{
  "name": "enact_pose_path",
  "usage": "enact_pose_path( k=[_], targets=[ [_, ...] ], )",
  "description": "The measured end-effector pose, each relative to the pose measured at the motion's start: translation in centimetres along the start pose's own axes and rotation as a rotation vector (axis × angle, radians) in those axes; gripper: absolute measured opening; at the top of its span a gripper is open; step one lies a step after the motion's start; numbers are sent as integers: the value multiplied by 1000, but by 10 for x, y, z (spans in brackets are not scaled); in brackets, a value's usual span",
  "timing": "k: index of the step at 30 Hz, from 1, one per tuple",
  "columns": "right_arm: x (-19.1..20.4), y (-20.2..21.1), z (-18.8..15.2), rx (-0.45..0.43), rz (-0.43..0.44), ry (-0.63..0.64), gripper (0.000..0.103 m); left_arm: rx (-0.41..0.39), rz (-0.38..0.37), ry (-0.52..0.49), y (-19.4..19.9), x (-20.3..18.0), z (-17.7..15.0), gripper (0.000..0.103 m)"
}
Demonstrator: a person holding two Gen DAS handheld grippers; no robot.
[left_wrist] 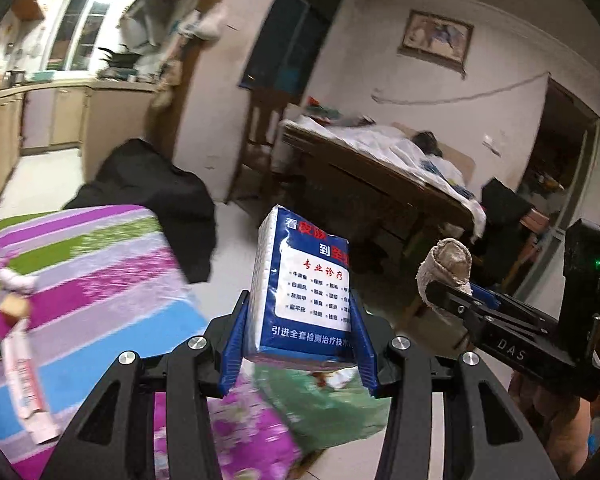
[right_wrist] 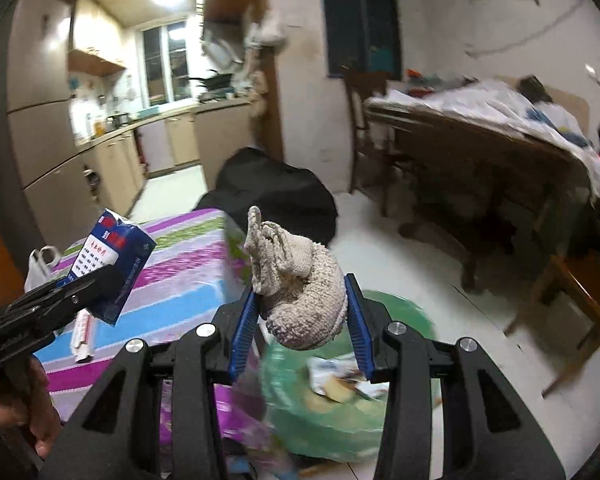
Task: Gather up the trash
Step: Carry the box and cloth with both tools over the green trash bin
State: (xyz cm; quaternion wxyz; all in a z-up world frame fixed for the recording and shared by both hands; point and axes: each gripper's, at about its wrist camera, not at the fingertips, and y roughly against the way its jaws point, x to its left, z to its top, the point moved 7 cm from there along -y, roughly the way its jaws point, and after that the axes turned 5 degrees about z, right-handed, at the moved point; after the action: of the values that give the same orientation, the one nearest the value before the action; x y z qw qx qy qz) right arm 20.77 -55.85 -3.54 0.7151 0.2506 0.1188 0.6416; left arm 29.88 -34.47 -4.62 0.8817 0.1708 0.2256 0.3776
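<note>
My left gripper (left_wrist: 298, 328) is shut on a blue and white tissue pack (left_wrist: 304, 284), held upright between its blue pads; the same tissue pack (right_wrist: 112, 256) shows at the left of the right wrist view. My right gripper (right_wrist: 302, 320) is shut on a bunched grey rag (right_wrist: 300, 292), and the rag (left_wrist: 446, 270) also appears at the right of the left wrist view. Both grippers hover over a green trash bag (right_wrist: 340, 412) on the floor beside the bed; paper scraps lie inside. The green trash bag (left_wrist: 332, 412) lies just beneath the pack.
A bed with a striped purple, green and blue cover (left_wrist: 92, 280) is at the left, with a paper strip (left_wrist: 24, 384) on it. A black cloth (left_wrist: 160, 196) hangs at its far corner. A wooden table (right_wrist: 480, 152) and chairs stand to the right. A white plastic bag (right_wrist: 40, 266) sits at far left.
</note>
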Motion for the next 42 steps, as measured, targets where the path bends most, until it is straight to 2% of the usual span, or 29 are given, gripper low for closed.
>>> enact_pose_path(
  k=[4, 12, 18, 25, 31, 42],
  targets=[
    [-38, -12, -2, 57, -31, -51, 40, 56, -24, -51, -41, -41, 4, 48],
    [-86, -47, -19, 217, -22, -129, 40, 200, -41, -84, -117, -74, -4, 48],
    [-91, -69, -37, 327, -16, -140, 40, 305, -29, -83, -164, -64, -20, 48],
    [-102, -84, -54, 387, -25, -143, 40, 394, -7, -106, -210, -62, -34, 48],
    [-115, -94, -62, 422, -28, -155, 40, 439, 13, -113, -237, -57, -50, 48],
    [-127, -108, -76, 454, -21, -161, 40, 472, 46, -131, -257, -47, -69, 48]
  ],
)
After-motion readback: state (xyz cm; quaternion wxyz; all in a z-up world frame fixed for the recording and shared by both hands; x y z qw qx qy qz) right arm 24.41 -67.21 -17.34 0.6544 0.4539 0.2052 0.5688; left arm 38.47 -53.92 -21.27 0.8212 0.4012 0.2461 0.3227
